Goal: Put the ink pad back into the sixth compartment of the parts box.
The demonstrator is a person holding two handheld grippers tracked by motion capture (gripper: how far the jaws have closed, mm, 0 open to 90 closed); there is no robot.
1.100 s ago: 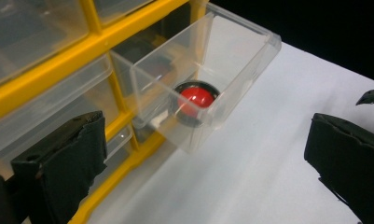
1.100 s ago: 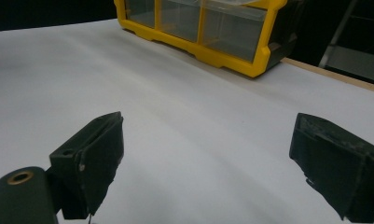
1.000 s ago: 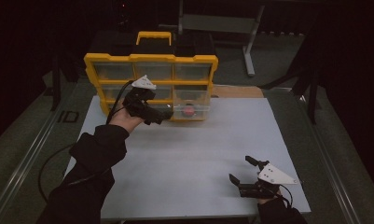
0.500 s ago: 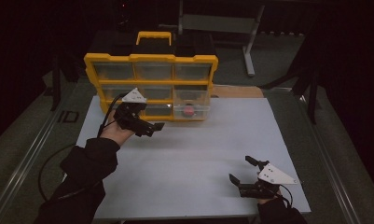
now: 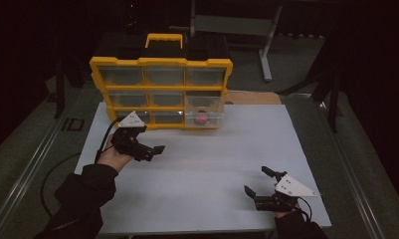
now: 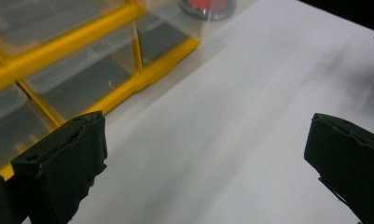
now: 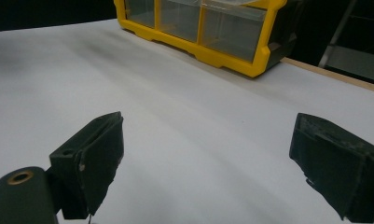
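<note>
A yellow organizer (image 5: 160,62) with clear drawers stands at the back of the white table (image 5: 227,154). Its bottom right drawer (image 5: 203,115) sticks out a little and holds a small red object (image 5: 201,118). My left gripper (image 5: 152,142) hovers open and empty in front of the organizer's bottom left drawers. In the left gripper view, the gripper (image 6: 203,154) spans bare table, with the organizer (image 6: 128,56) and the red object (image 6: 205,5) beyond. My right gripper (image 5: 255,180) rests open and empty near the front right edge. The right gripper view has the gripper (image 7: 208,149) facing the organizer (image 7: 212,28).
A wooden strip (image 5: 254,97) lies behind the table at the right of the organizer. A grey metal frame (image 5: 237,25) stands farther back on the dark floor. A metal rail (image 5: 33,159) runs along the table's left side.
My left gripper has drawn back from the organizer's bottom right drawer, moving left and toward the person. The right gripper has stayed in place.
</note>
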